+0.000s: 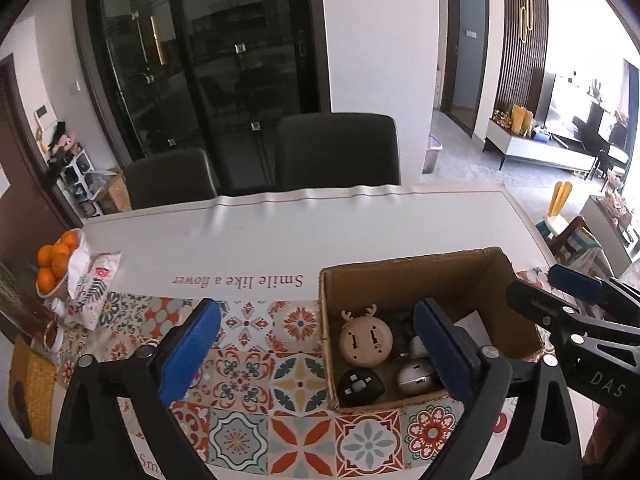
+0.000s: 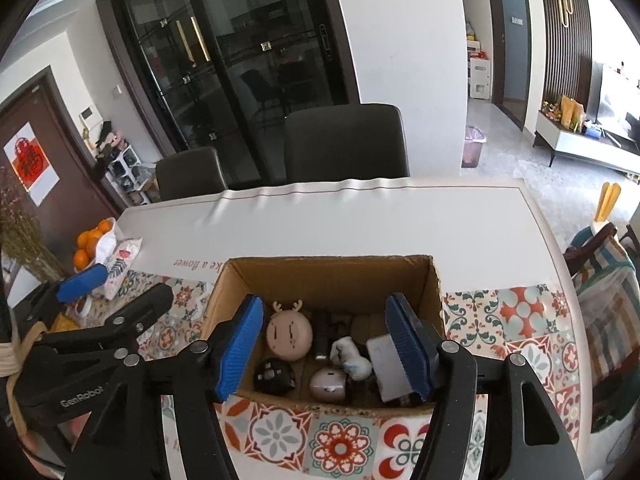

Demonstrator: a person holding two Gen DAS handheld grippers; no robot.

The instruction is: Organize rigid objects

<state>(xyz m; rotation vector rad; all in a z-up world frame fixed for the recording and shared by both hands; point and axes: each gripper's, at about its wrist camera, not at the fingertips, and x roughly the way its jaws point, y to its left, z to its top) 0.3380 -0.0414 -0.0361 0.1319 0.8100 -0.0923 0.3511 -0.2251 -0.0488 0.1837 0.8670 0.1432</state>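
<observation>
Your left claw point(image 1: 320, 356) stood wide apart and held nothing; it hung over the tiled cloth point(image 1: 248, 364) on the bench point(image 1: 280, 236), with its right finger point(image 1: 444, 356) reaching over the near left part of the cardboard box point(image 1: 420, 276). Your right claw point(image 2: 326, 346) was likewise spread wide and empty, poised above the same box point(image 2: 332, 276), one finger to each side of its opening.

The box sat open on the bench, on the cloth's far edge. Inside it you had a beige round reindeer-faced item point(image 2: 289, 334) at the left, a black rounded gadget point(image 2: 274, 376) just in front of it, a grey rounded gadget point(image 2: 328, 385) near the front wall, a pale crumpled-looking piece point(image 2: 352, 358) beside that, a dark slim object point(image 2: 320, 336) toward the middle, and a pale flat rectangular item point(image 2: 382, 364) partly hidden behind the right finger point(image 2: 408, 348). What these were more exactly could not be told.

At the bench's left end stood a bowl of oranges point(image 1: 54, 264) with a patterned pouch point(image 1: 94, 284) just beside it. Two dark chairs point(image 1: 338, 152) stood at the far side of the bench.
</observation>
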